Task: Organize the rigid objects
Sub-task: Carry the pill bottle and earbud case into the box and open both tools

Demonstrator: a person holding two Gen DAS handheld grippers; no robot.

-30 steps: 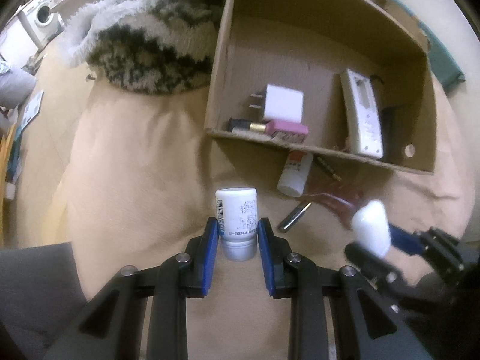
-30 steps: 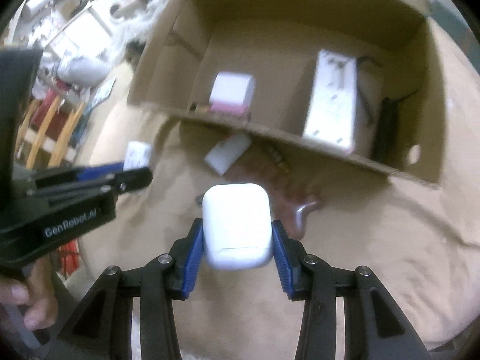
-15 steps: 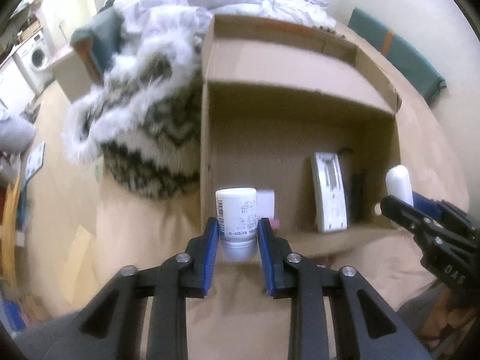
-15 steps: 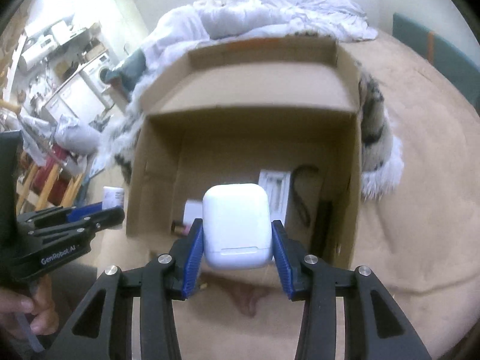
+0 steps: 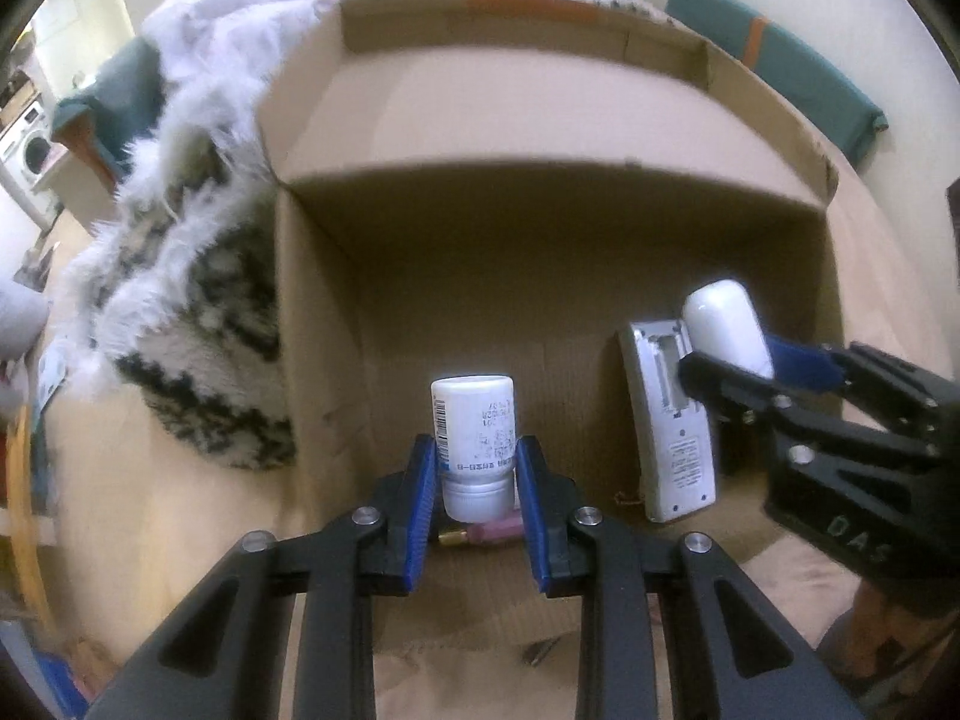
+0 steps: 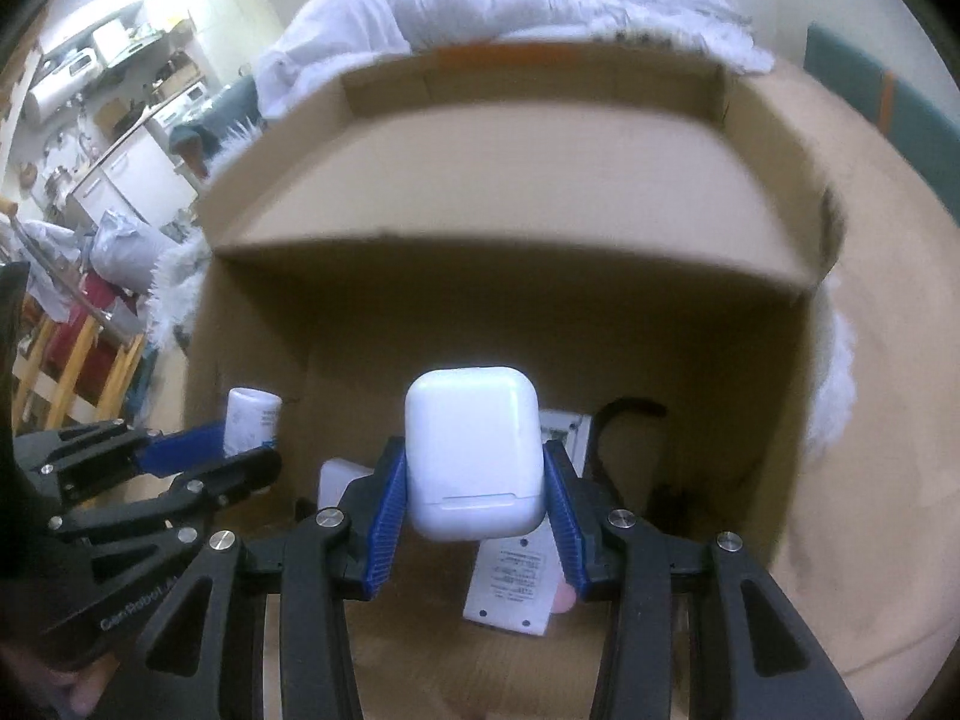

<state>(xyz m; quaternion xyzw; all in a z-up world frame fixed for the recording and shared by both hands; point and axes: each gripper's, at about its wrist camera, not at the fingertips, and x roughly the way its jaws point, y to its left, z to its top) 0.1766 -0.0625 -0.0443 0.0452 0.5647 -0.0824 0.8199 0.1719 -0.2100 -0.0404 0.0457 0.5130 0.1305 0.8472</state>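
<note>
My left gripper (image 5: 475, 474) is shut on a small white bottle (image 5: 474, 441) with a printed label, held over the open cardboard box (image 5: 540, 120). My right gripper (image 6: 474, 498) is shut on a white earbud case (image 6: 474, 453), also above the box. Each gripper shows in the other's view: the right one (image 5: 729, 342) at the right edge with the case (image 5: 726, 324), the left one (image 6: 240, 450) at the left with the bottle (image 6: 253, 423). On the box floor lie a white remote (image 5: 672, 420), a pink lipstick (image 5: 486, 534) and a white adapter (image 6: 342, 480).
A furry black-and-white blanket (image 5: 198, 312) and white bedding (image 5: 252, 18) lie left of and behind the box. A teal cushion (image 5: 780, 60) sits at the back right. A black cable (image 6: 624, 420) lies in the box's right part. Tan bedsheet (image 6: 870, 420) surrounds the box.
Both grippers have moved forward and up from the bedsheet in front of the box to above its inside, each keeping its object. The box now fills both views.
</note>
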